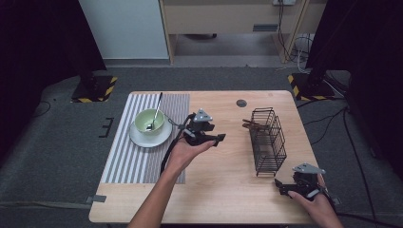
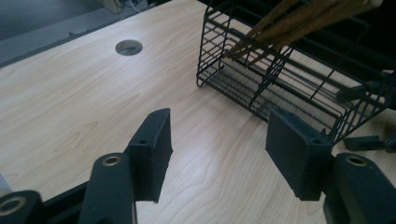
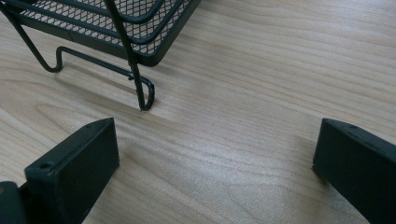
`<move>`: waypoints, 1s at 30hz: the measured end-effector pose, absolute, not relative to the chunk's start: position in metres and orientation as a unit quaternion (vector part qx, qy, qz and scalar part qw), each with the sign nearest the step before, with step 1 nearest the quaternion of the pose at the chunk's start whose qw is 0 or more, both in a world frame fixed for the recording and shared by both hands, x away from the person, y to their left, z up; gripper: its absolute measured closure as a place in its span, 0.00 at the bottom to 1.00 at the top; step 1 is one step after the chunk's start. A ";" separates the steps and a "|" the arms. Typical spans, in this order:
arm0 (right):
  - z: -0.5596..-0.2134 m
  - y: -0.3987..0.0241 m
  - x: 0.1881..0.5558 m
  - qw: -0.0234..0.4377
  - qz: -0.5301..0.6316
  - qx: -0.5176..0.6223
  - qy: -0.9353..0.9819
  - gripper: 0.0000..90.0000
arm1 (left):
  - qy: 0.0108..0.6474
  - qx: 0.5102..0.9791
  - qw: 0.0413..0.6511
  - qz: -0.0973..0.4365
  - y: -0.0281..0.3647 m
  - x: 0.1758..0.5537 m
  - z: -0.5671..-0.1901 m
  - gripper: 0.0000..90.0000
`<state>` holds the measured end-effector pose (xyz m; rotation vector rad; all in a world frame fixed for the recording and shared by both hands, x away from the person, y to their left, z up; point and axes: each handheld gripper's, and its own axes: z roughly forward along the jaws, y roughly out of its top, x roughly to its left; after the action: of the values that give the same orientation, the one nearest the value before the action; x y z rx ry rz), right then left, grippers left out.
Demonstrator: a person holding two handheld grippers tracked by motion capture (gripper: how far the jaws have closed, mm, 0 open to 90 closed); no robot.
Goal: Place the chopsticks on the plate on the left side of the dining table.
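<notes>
Two grippers: both are standing open, gripping nothing.
Left gripper [image 1: 219,138]: hovering mid-table, facing the wire basket [image 1: 267,140] (wooden sticks inside).
Right gripper [image 1: 280,185]: resting near the basket's foot.

A pale green bowl [image 1: 149,120] is sitting on a white plate [image 1: 164,136] over a grey-and-white striped mat [image 1: 138,161]. At three o'clock from them, a black wire basket [image 1: 269,141] is showing brown sticks [image 1: 252,125] on light wood table [image 1: 228,190].
</notes>
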<state>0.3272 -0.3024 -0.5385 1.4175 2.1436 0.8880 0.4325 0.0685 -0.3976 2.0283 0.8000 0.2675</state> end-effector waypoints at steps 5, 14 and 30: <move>-0.538 -0.302 0.327 0.210 0.319 0.509 0.771 0.00 | 0.315 0.822 0.463 0.102 0.064 0.436 -0.387 0.51; -0.538 -0.302 0.327 0.209 0.320 0.509 0.771 0.00 | 0.300 0.818 0.480 0.097 0.059 0.444 -0.361 0.60; -0.539 -0.303 0.327 0.209 0.321 0.507 0.772 0.00 | 0.278 0.814 0.501 0.096 0.050 0.450 -0.330 0.68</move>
<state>0.3272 -0.3025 -0.5385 1.4111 2.1467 0.8926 0.4501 0.0499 -0.3297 1.9683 0.6733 0.2315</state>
